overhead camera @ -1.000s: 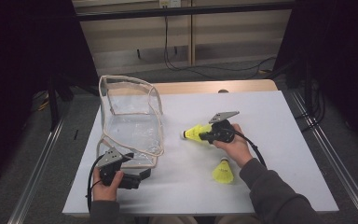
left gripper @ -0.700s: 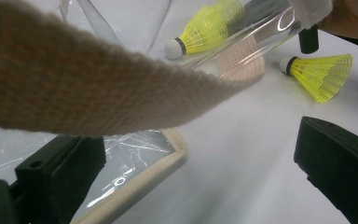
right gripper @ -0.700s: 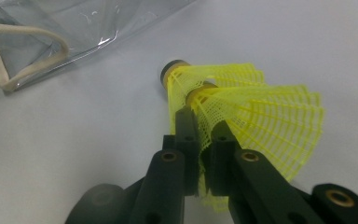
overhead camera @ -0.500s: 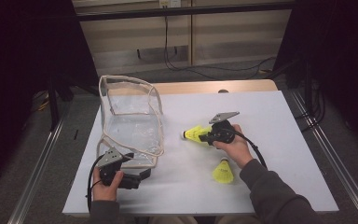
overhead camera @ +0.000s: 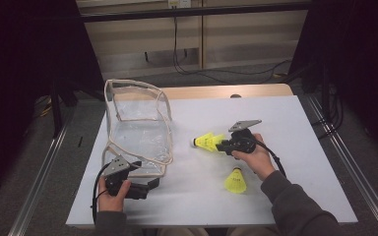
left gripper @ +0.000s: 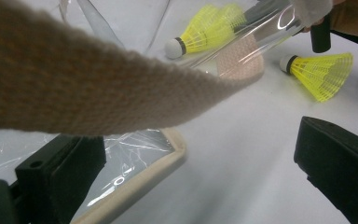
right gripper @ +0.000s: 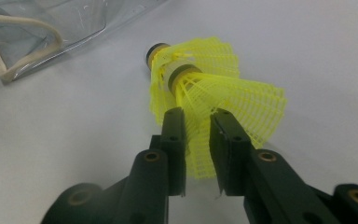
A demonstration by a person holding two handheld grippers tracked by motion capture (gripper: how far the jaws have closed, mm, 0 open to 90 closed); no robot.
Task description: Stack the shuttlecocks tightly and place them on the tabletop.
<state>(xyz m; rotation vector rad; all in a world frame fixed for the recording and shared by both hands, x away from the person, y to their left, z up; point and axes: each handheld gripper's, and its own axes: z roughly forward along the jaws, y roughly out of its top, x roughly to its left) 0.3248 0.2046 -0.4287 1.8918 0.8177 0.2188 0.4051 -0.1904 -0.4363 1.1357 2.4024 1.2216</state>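
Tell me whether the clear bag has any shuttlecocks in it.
Empty: the clear bag shows only table through its walls; the stacked shuttlecocks and another shuttlecock lie outside it.

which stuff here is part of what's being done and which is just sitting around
In the job:
- right gripper, shut on nested yellow shuttlecocks
- clear bag, its edge by the open left gripper
- loose shuttlecock, probably next

Just there:
- white table
- cables on the floor
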